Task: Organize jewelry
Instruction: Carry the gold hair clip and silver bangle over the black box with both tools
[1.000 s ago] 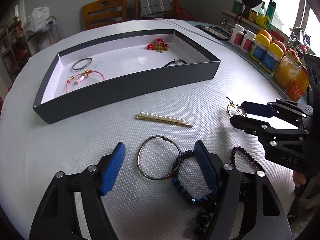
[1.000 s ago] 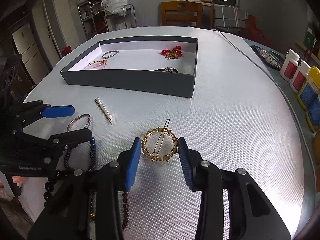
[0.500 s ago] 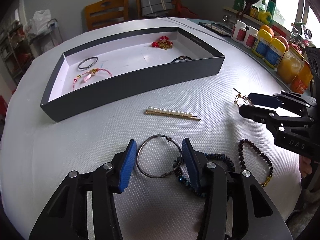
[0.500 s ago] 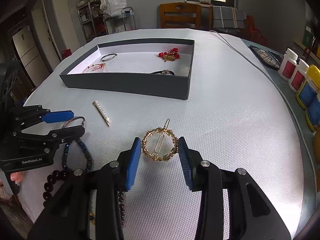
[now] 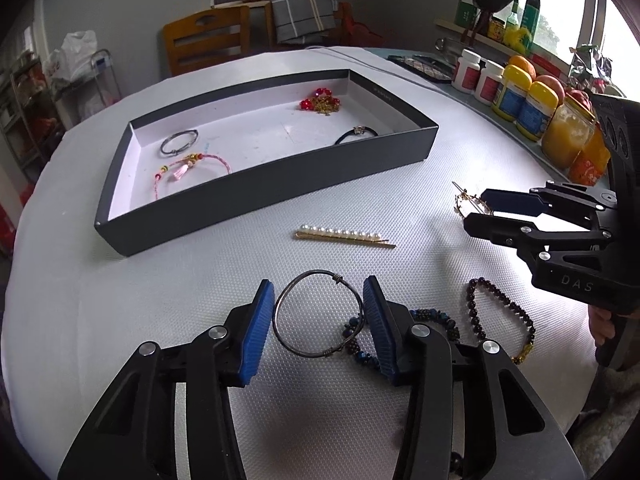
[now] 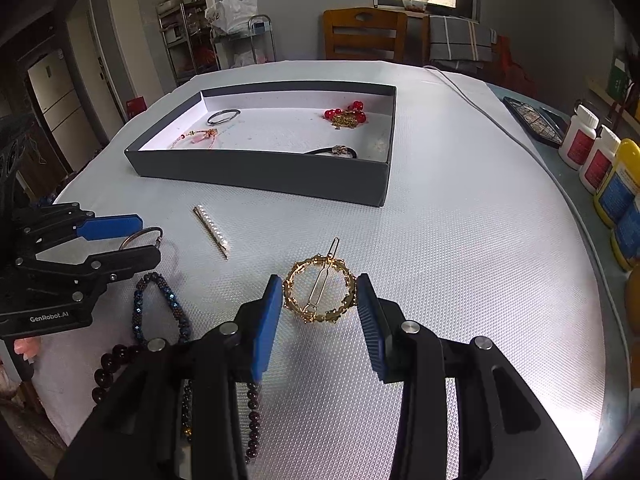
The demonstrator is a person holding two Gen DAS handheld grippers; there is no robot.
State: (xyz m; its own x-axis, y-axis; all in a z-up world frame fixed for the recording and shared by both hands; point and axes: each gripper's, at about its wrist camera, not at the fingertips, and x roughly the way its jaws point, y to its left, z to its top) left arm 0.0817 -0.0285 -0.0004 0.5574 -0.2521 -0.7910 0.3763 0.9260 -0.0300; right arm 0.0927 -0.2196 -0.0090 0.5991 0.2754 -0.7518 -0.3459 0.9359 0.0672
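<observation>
The left gripper is closed on the silver bangle, with a blue pad touching each side of the ring. The bangle lies on the table, and one edge rests on the blue bead bracelet. It looks thin, hard and light, so it may slip or pop out; holding it across the middle seems best

The right gripper is closed on the gold round hair clip, one pad on each side. The clip looks light and bumpy, and its thin pin could bend. Both belong in the dark gray box, well apart from them
</observation>
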